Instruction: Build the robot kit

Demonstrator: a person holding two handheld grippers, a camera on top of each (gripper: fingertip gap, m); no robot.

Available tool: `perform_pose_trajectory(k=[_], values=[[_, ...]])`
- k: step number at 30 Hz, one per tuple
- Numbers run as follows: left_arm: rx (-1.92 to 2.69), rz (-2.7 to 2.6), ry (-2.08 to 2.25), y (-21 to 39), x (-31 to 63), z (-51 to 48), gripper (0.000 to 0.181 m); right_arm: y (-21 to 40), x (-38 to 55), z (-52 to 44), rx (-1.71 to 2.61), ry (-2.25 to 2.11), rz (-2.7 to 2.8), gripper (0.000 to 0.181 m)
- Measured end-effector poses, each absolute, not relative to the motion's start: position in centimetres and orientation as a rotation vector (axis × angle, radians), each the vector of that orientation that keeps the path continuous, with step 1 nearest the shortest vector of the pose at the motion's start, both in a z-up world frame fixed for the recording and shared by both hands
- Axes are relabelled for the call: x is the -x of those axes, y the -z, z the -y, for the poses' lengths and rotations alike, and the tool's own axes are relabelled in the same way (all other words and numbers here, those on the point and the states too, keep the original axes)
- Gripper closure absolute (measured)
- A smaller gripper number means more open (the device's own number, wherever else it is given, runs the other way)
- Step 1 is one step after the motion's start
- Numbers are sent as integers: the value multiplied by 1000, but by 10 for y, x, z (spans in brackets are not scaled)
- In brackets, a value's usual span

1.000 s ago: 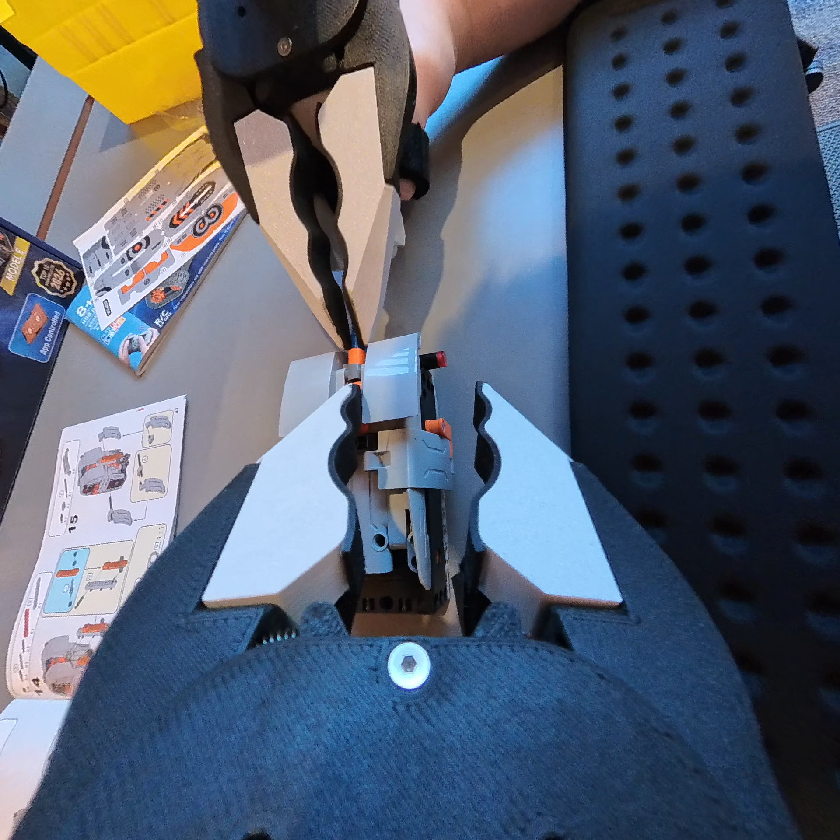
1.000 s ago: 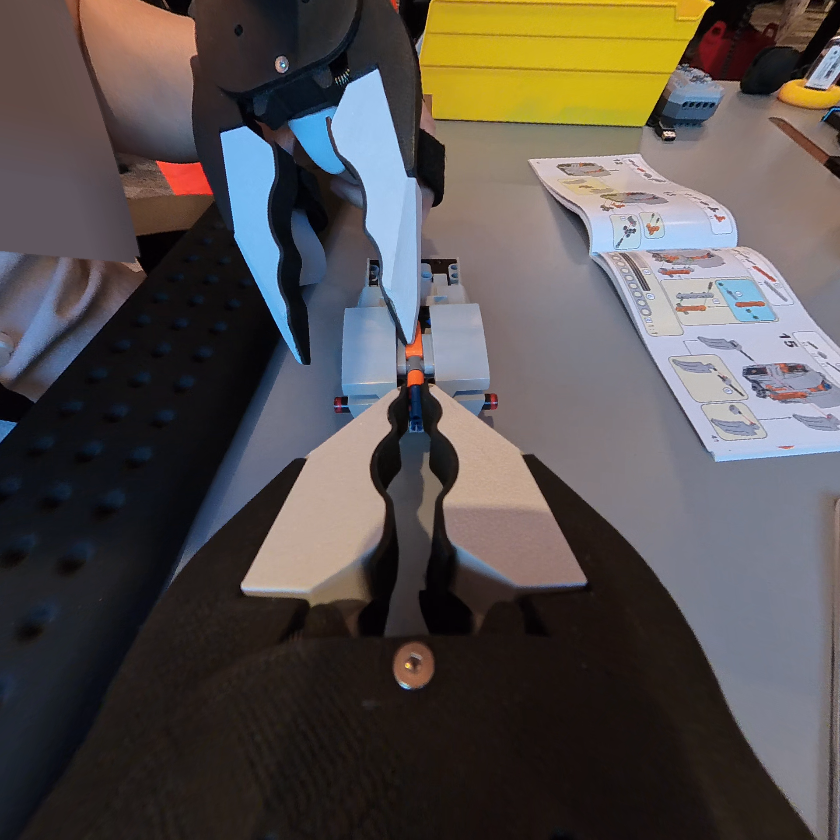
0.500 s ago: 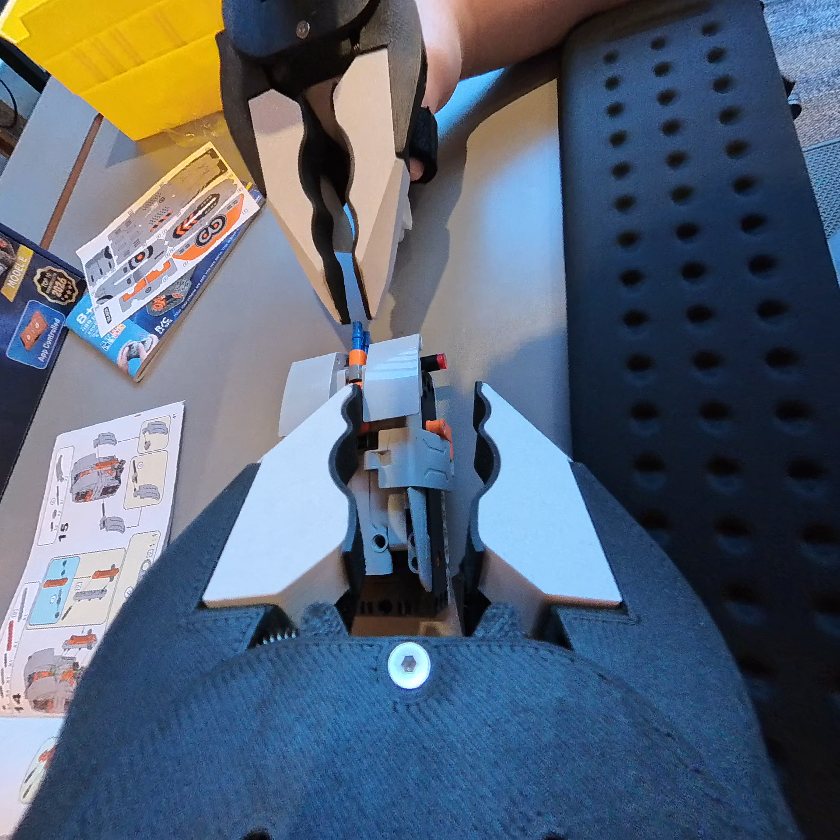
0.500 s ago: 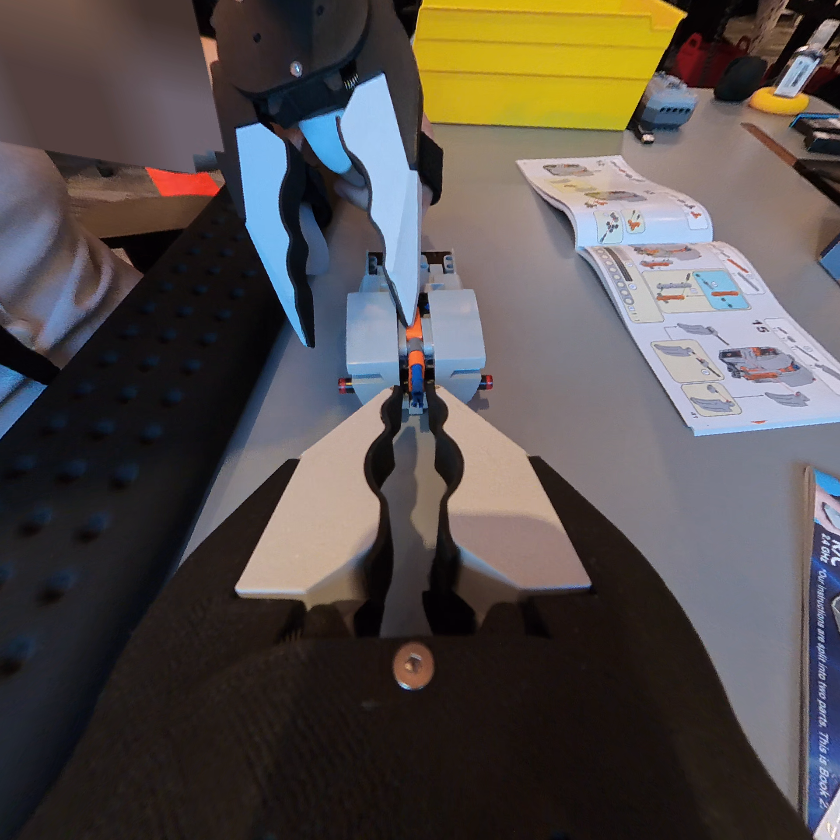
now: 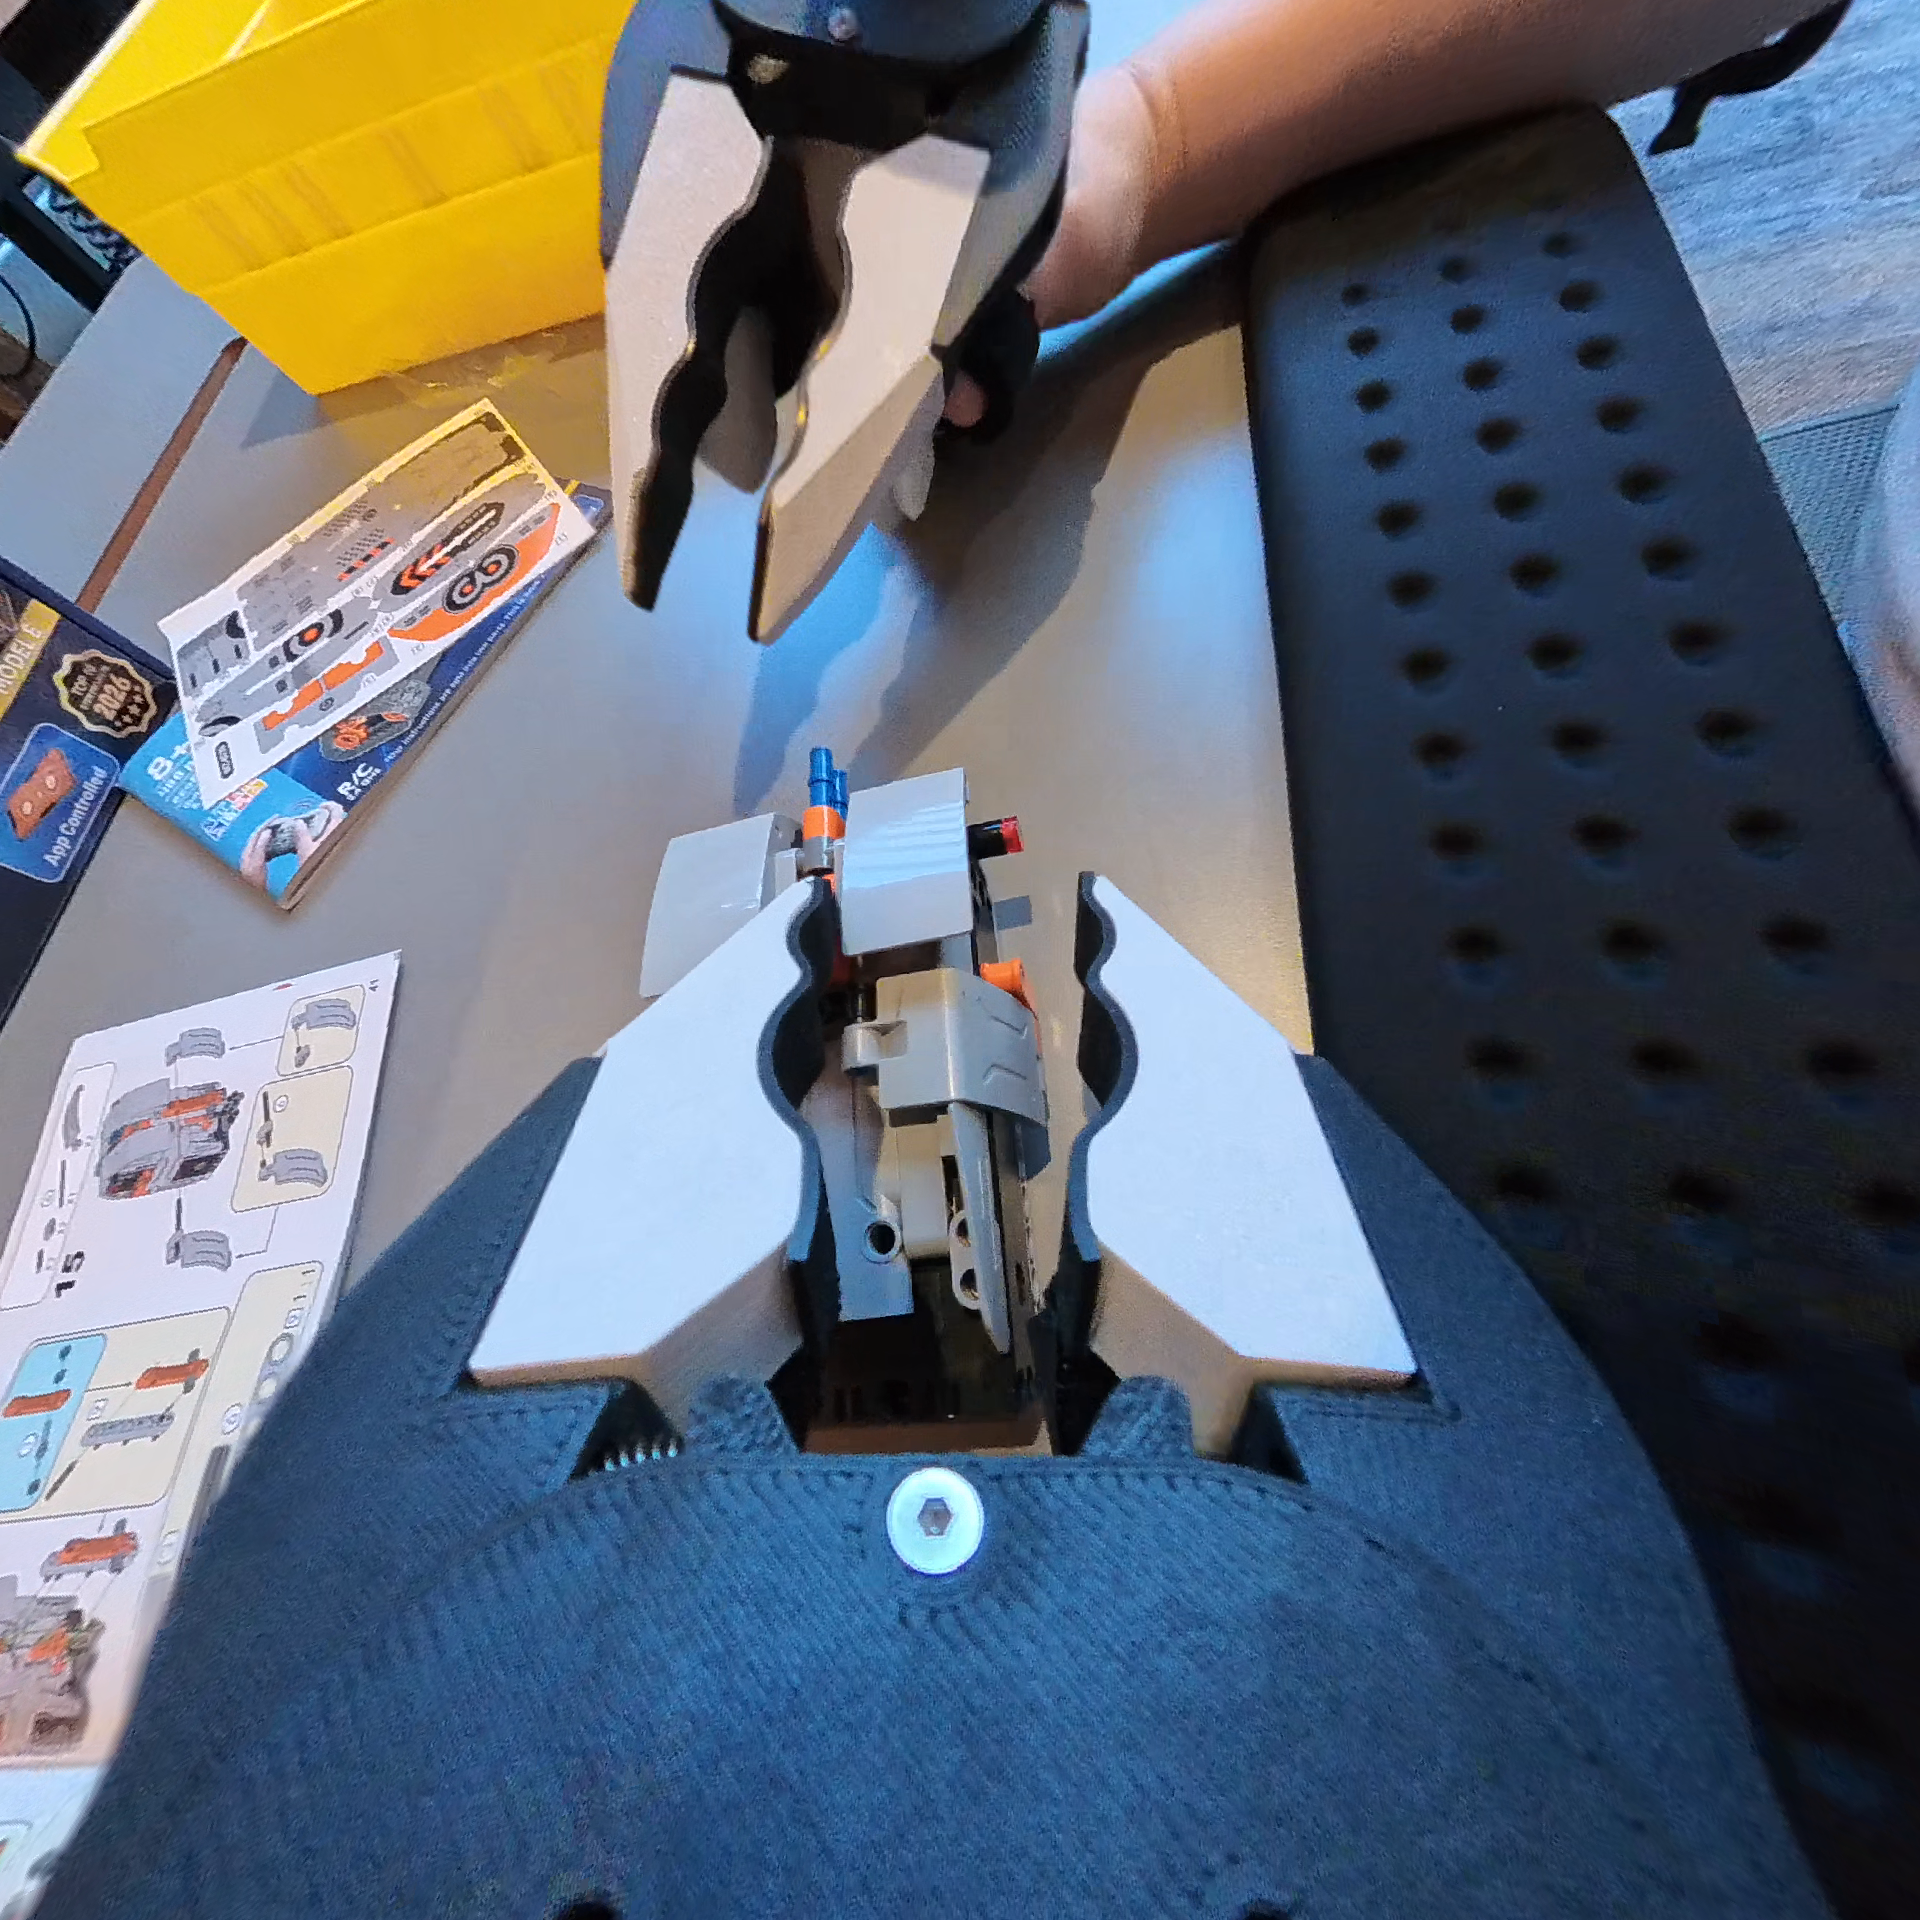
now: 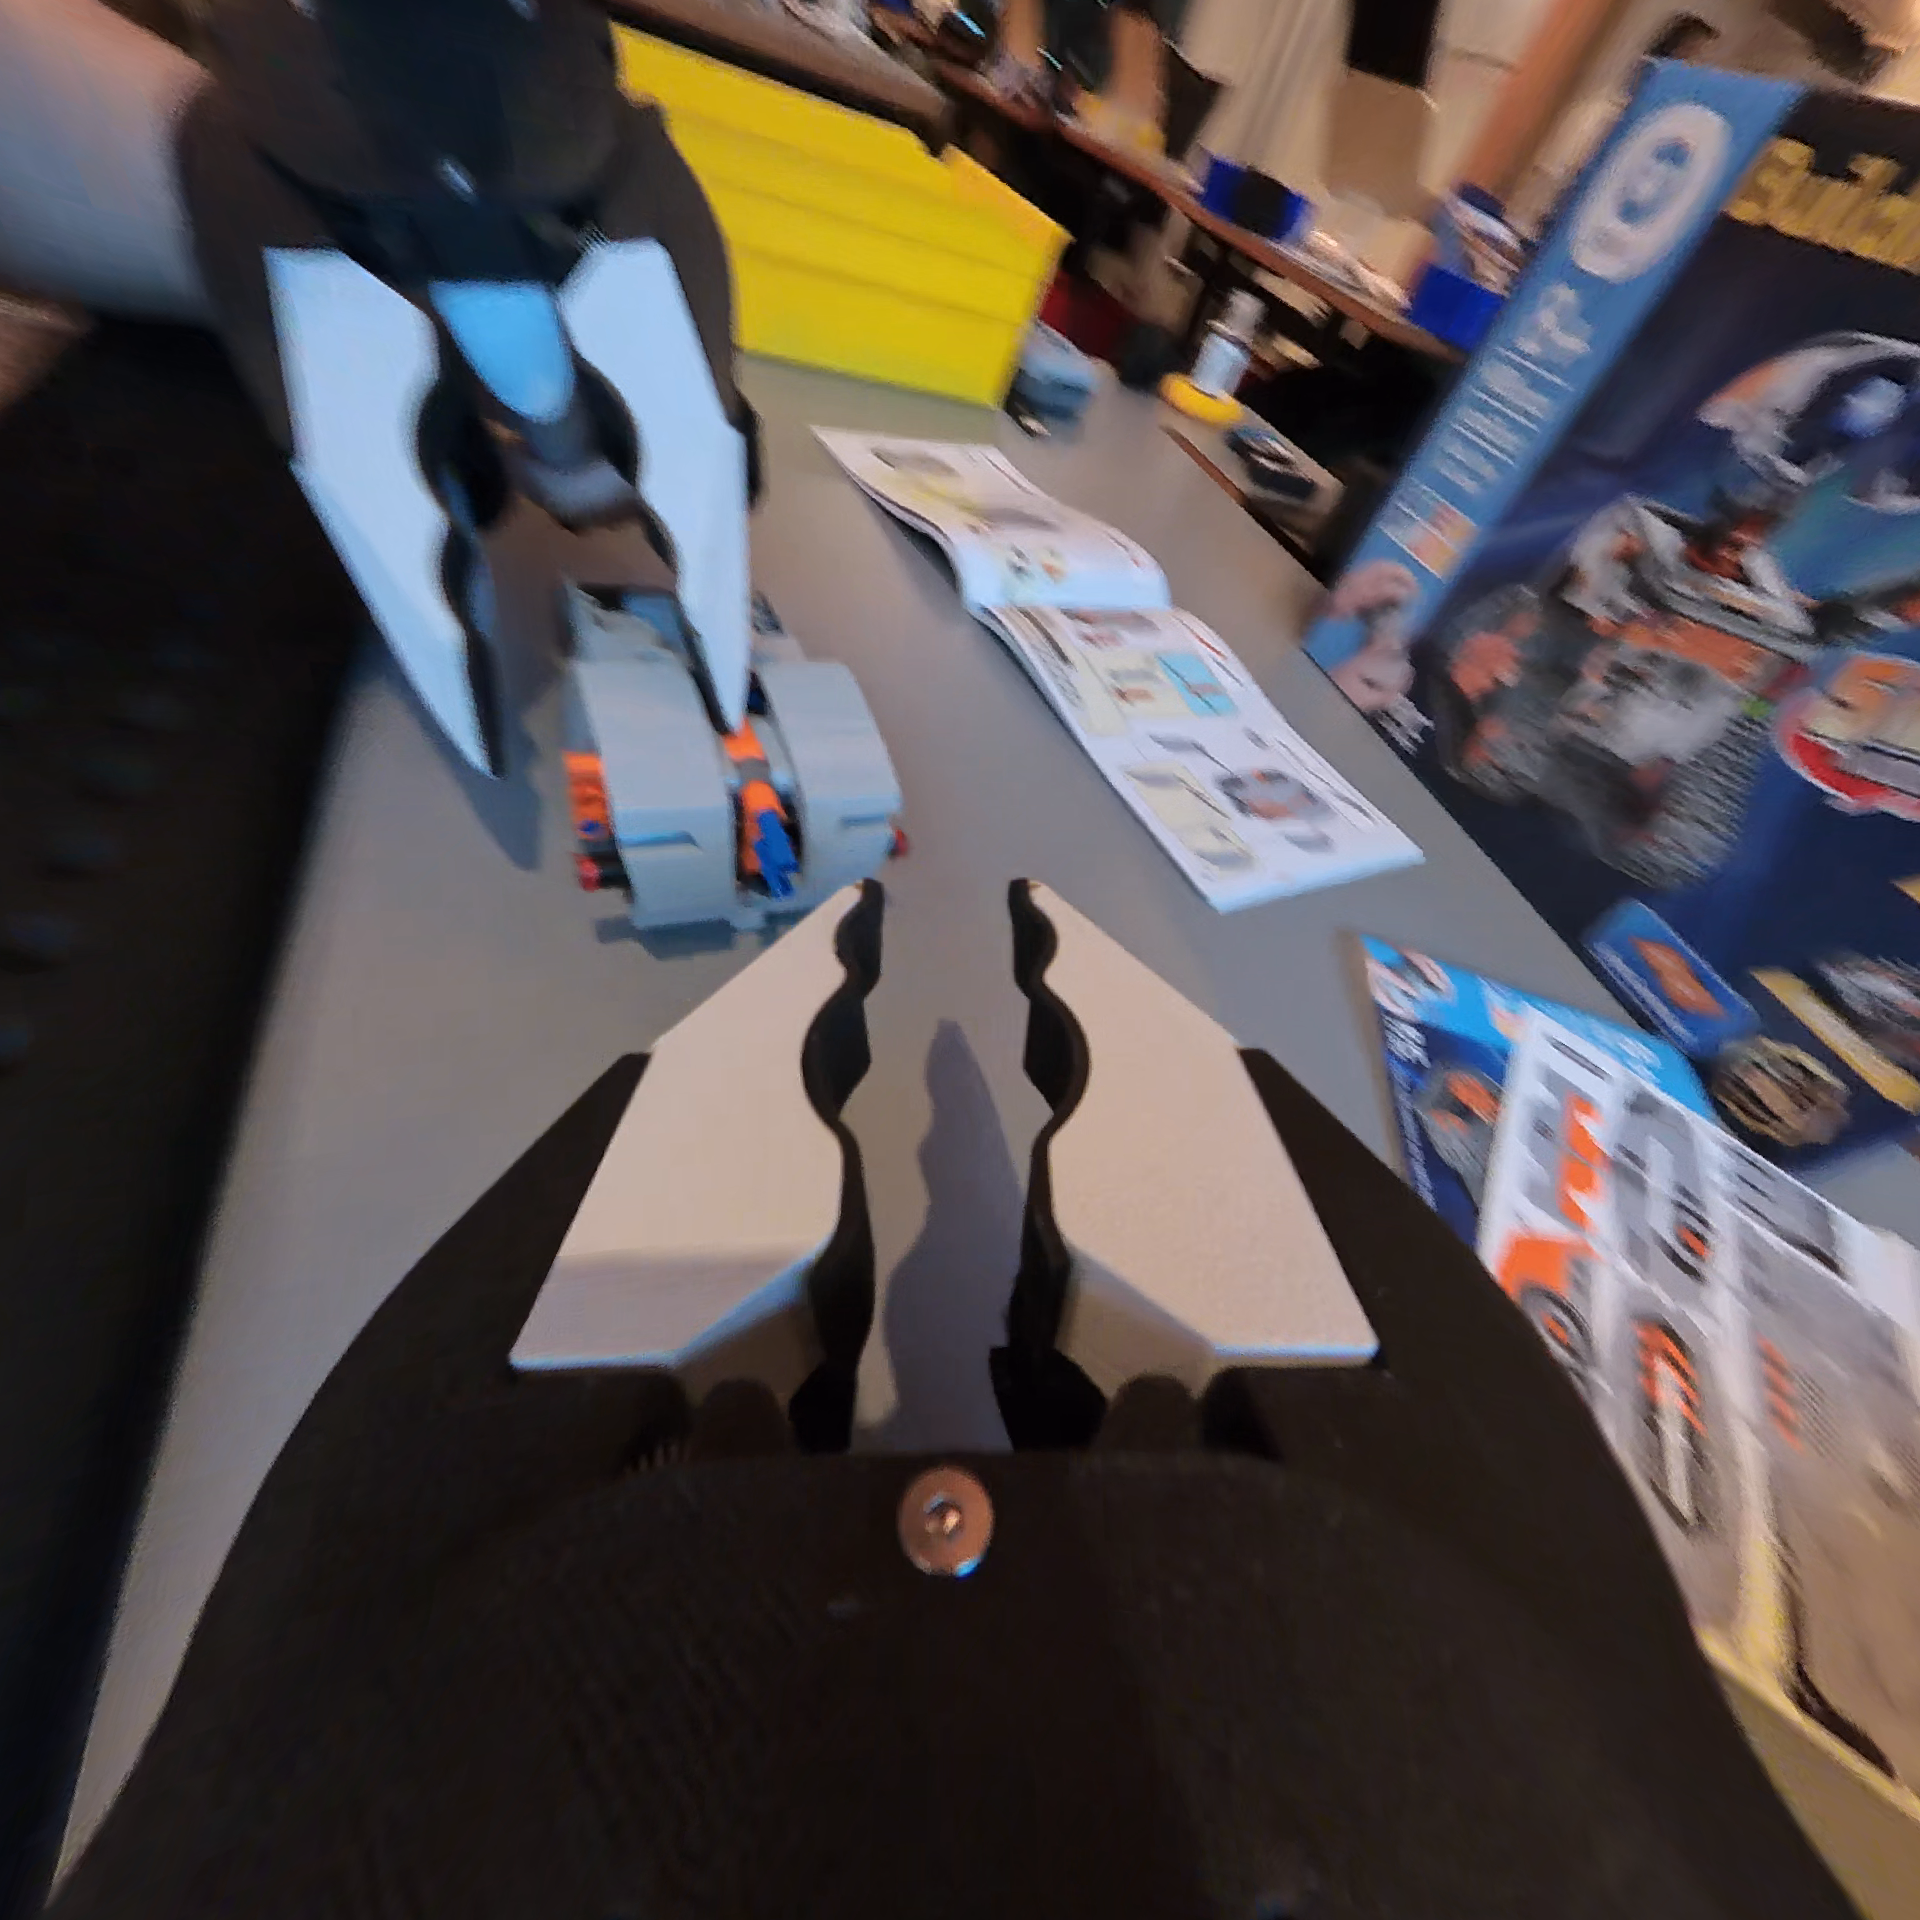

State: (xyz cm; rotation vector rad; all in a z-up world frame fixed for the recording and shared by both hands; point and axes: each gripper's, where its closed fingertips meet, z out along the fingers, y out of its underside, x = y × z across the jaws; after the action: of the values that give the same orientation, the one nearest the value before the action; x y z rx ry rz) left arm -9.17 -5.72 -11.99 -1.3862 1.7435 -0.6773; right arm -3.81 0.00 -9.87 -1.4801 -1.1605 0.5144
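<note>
1. A second ago the right gripper (image 6: 943, 896) pinched the blue pin (image 5: 826, 777) at the front of the grey brick model (image 5: 914, 1039); now it has let go, fingers parted and empty, backed off and raised, tips tilted down.
2. The left gripper (image 5: 940, 899) has not moved: the model sits on the grey table (image 5: 1091, 665) between its fingers, though whether both press it I cannot tell.

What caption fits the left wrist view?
Left gripper straddles a grey brick model; right gripper hangs open above.
</note>
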Motion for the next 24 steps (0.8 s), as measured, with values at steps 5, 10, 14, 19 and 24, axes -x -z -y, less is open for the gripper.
perform_pose_trajectory(k=[5,10,14,19,24], values=[[1412,-1716,768,118,92,57,138,93,24,-15,1533,-389,999,141],[1372,-1754,731,119,93,56,138,86,20,-23,1561,-243,853,142],[1346,-1764,693,120,93,57,136,98,23,-26,1566,-91,944,152],[1359,-1749,708,120,93,56,137,110,21,-35,1604,-10,974,157],[1366,-1747,721,119,93,55,138,115,10,-41,1617,85,969,160]])
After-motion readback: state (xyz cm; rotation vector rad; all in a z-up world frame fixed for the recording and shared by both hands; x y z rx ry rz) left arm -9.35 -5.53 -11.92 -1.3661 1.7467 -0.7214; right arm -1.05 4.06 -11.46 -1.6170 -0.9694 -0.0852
